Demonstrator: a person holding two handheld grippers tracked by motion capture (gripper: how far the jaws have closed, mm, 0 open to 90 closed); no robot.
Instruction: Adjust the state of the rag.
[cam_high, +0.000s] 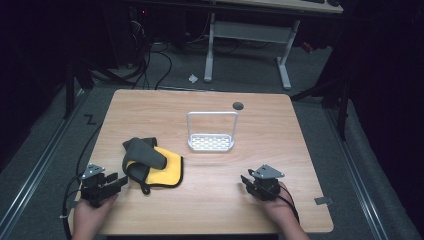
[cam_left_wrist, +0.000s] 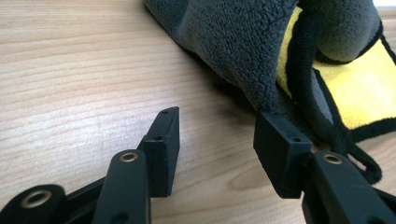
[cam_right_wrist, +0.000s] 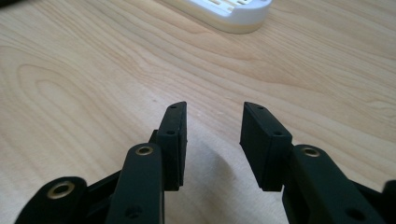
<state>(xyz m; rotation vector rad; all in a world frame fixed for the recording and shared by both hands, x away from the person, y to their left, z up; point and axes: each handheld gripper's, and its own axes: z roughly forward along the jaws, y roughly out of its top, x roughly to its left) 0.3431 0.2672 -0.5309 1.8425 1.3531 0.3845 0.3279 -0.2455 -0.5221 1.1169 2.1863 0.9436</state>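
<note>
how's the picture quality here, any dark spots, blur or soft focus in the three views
High view: the table is evenly lit, the floor and room around it fall nearly black. Left gripper view: the cloth is sharp, with a dark shadow under its edge; the nearest jaw parts are soft. Right gripper view: the white rack at the top is slightly soft, and the jaws cast a faint shadow on the wood.

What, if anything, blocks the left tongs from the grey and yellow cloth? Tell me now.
Nothing visible. The left tongs stand open right at the edge of the grey and yellow cloth, with bare table between the jaws and one jaw close against the cloth's fold.
</note>
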